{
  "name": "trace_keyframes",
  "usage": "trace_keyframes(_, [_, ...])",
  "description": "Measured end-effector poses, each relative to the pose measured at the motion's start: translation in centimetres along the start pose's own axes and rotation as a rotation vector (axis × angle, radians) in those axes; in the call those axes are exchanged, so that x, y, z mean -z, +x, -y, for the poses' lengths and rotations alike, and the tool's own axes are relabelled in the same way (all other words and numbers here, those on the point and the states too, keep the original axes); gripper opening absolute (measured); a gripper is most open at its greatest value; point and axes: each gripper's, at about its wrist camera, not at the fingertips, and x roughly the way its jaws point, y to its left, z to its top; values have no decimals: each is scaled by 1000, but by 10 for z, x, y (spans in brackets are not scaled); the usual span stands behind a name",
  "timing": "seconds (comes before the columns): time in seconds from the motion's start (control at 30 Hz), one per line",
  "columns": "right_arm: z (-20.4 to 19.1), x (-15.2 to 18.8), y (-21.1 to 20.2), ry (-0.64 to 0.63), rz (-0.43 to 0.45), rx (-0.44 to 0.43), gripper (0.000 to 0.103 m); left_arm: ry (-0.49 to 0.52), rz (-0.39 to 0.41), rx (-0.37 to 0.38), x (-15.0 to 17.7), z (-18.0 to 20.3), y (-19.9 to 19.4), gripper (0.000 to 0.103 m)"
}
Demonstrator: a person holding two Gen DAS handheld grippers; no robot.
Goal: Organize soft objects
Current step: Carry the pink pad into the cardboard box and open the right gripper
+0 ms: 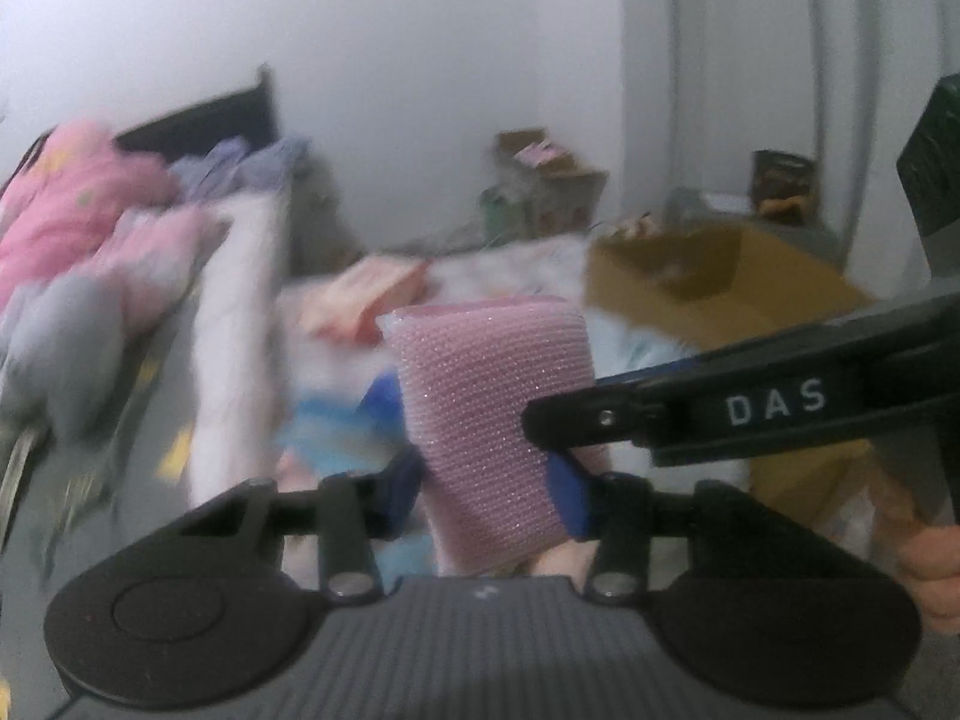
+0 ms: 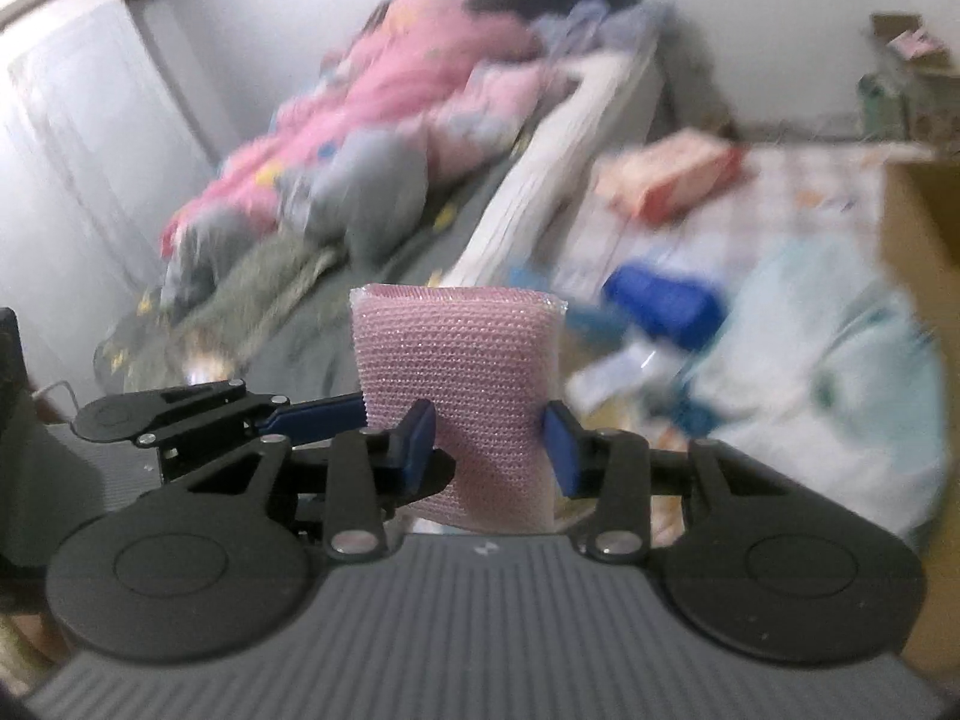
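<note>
A pink mesh sponge [image 1: 492, 414] is held upright in the air between both grippers. My left gripper [image 1: 489, 498] is shut on its lower part, blue pads on either side. My right gripper [image 2: 489, 447] is shut on the same sponge [image 2: 459, 384], its blue pads [image 2: 561, 444] pressing both edges. In the left wrist view the right gripper's finger [image 1: 606, 420] reaches in from the right across the sponge. In the right wrist view the left gripper's blue finger [image 2: 312, 417] comes in from the left and touches the sponge.
Blurred background: a bed with pink bedding [image 2: 390, 78] and grey soft items [image 2: 360, 198], a white mattress edge [image 2: 540, 180]. A patterned mat holds a pink pack [image 2: 666, 171], a blue item [image 2: 666, 303] and pale cloth [image 2: 828, 354]. A cardboard box [image 1: 714, 282] stands right.
</note>
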Motion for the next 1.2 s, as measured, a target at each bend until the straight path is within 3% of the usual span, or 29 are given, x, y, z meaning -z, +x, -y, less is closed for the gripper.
trace_keyframes(0.27, [104,-63,-75,141,90,115,40,92,7,174,-103,73,69,48])
trace_keyframes(0.5, [229,-97,-92,325,25,185,40,121,-150,276,-164,137,170,48])
trace_keyframes(0.7, [334,-112,-69,501,-48,152,40,143,-294,259,-176,162,255,48])
trace_keyframes(0.77, [358,-114,-49,544,-67,135,40,158,-299,232,-173,165,273,58])
trace_keyframes(0.87, [381,-106,-16,582,-92,154,40,155,-315,214,-169,165,292,62])
trace_keyframes(1.0, [409,-84,18,659,-130,172,40,132,-321,229,-174,155,298,62])
trace_keyframes(1.2, [422,-70,31,694,-134,224,40,85,-270,258,-184,128,275,66])
